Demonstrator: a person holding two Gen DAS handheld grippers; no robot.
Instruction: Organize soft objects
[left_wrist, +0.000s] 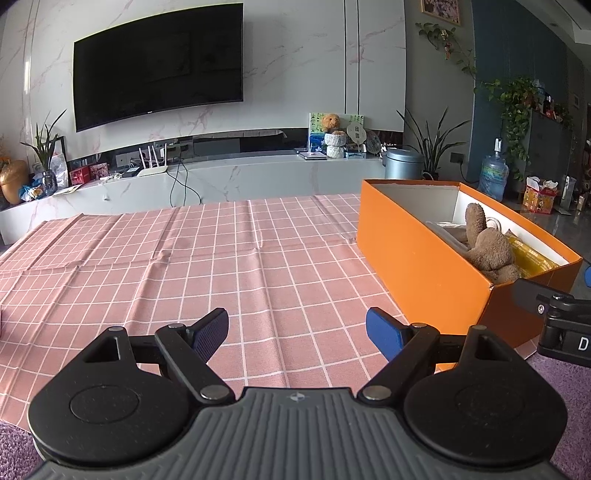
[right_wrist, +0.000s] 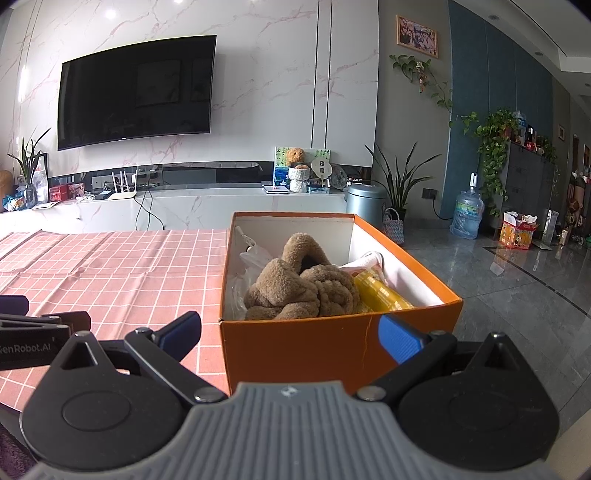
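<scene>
An orange box with a white inside stands on the right part of a pink checked tablecloth. In it lie a brown plush toy, a yellow packet and clear plastic bags. My right gripper is open just in front of the box's near wall, nothing between its blue pads. My left gripper is open over the bare cloth, left of the box. The plush toy shows over the box rim there. The right gripper's body shows at the left view's right edge.
Beyond the table stand a white marble TV bench with a router and small items, a wall TV, a grey bin, potted plants and a water jug. A purple rug lies under the table; grey tile floor stretches right.
</scene>
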